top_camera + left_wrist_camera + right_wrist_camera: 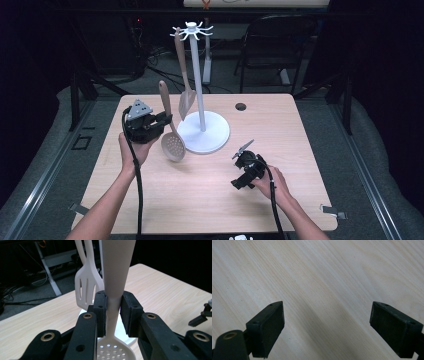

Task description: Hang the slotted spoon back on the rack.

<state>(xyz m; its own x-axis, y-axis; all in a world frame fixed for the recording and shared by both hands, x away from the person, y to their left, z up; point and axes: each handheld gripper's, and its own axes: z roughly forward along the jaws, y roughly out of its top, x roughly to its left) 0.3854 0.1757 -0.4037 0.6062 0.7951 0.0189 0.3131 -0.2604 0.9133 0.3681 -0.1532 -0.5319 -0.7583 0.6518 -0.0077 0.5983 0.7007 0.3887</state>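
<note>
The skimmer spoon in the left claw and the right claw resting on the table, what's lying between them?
Nothing. In the high view, the stretch from the skimmer spoon to the right claw is bare wooden table; the white stand's base sits just behind that line.

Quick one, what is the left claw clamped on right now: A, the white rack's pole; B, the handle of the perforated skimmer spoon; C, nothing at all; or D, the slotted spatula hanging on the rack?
B: in the left gripper view the left claw presses from both sides on the handle of the skimmer spoon, while the slotted spatula hangs apart behind it.
</note>
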